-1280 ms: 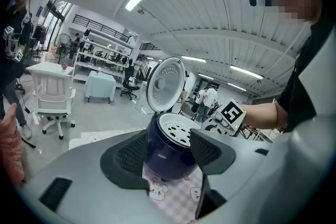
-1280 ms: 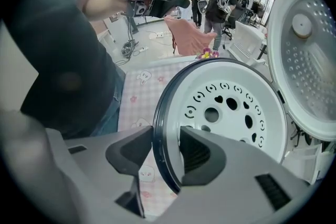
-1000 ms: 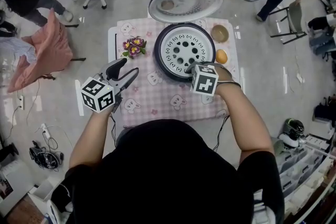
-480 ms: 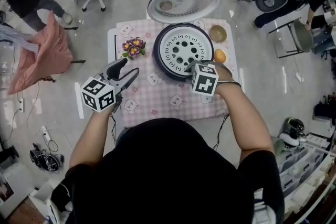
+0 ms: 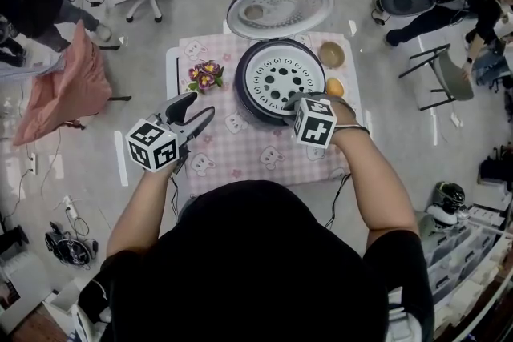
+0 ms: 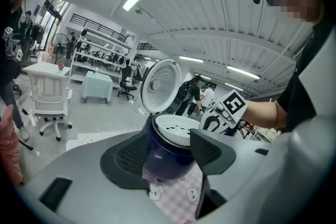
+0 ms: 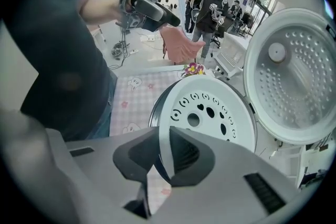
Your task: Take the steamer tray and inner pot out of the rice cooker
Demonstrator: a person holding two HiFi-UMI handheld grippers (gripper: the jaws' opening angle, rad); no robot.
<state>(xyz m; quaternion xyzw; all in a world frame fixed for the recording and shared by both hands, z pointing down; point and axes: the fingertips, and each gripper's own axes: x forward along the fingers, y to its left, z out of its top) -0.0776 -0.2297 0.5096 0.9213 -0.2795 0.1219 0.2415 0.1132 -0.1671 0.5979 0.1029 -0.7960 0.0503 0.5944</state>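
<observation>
The dark blue rice cooker stands on the table with its lid swung up at the back. The white perforated steamer tray lies in its mouth and hides the inner pot. My right gripper points down at the tray's near rim. Its jaws have just been closing, and in the right gripper view the tray's thin rim is pinched between the right gripper's pads. My left gripper hangs open and empty to the left of the cooker; the left gripper view shows the cooker beyond its jaws.
A pink checked cloth covers the small table. A flower posy sits left of the cooker; a brown bowl and an orange round thing sit to its right. Chairs and people stand around the table.
Both grippers stay about where they were, the right one at the tray's near rim. People in the background at the right have shifted.
</observation>
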